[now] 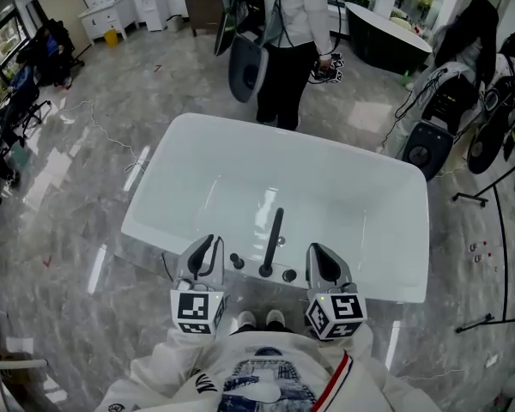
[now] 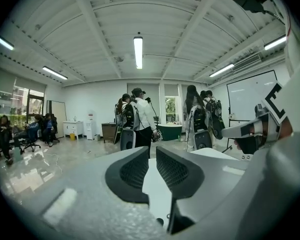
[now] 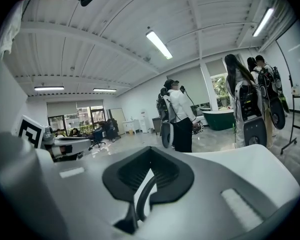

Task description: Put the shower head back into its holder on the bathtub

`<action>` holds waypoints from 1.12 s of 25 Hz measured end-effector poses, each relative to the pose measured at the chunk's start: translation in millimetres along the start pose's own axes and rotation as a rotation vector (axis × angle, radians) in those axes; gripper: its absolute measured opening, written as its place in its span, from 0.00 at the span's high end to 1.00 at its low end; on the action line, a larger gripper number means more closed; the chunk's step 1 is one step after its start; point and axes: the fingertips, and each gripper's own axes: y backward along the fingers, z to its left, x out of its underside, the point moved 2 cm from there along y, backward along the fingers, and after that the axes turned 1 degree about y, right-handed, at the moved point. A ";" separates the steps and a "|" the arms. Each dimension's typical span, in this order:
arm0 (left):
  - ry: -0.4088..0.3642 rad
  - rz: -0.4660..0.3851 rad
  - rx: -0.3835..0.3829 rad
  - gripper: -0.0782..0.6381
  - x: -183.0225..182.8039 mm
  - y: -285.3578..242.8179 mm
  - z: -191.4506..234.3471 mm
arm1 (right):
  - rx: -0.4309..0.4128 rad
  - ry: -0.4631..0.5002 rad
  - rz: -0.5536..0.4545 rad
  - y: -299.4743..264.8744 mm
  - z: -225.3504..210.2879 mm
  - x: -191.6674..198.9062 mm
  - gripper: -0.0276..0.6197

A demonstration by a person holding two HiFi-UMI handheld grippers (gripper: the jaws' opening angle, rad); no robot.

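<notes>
A slim black shower head (image 1: 273,243) stands slanted on the near rim of the white bathtub (image 1: 240,137), its foot in a black fitting between two black knobs (image 1: 237,262). My left gripper (image 1: 209,245) hovers just left of it, above the rim. Its pads (image 2: 135,171) stand a narrow gap apart with nothing between them, and the tub's white shows through the gap. My right gripper (image 1: 324,254) hovers just right of the shower head, its tips (image 3: 151,151) closed together and empty. Behind those tips the black shower head (image 3: 140,196) shows through the opening.
A person in a white top (image 1: 287,41) stands beyond the tub's far side holding gear. A dark tub (image 1: 386,37) sits at the back right, with people and black equipment (image 1: 451,110) near it. Cables (image 1: 112,140) lie on the marble floor at left. My shoes (image 1: 259,318) touch the tub's foot.
</notes>
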 end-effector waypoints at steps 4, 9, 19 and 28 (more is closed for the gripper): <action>-0.005 -0.018 -0.015 0.84 -7.3 8.9 6.9 | -0.019 0.020 -0.027 5.5 12.1 -13.3 0.95; -0.006 -0.018 -0.009 0.85 -8.5 10.7 11.4 | -0.026 0.037 -0.040 9.9 22.4 -24.5 0.95; 0.012 0.000 0.064 0.89 -5.8 18.4 17.4 | 0.055 0.014 -0.013 13.5 34.8 -12.4 0.95; 0.027 0.053 0.146 0.89 13.1 22.6 -0.8 | 0.065 0.001 0.035 20.0 48.2 9.3 0.95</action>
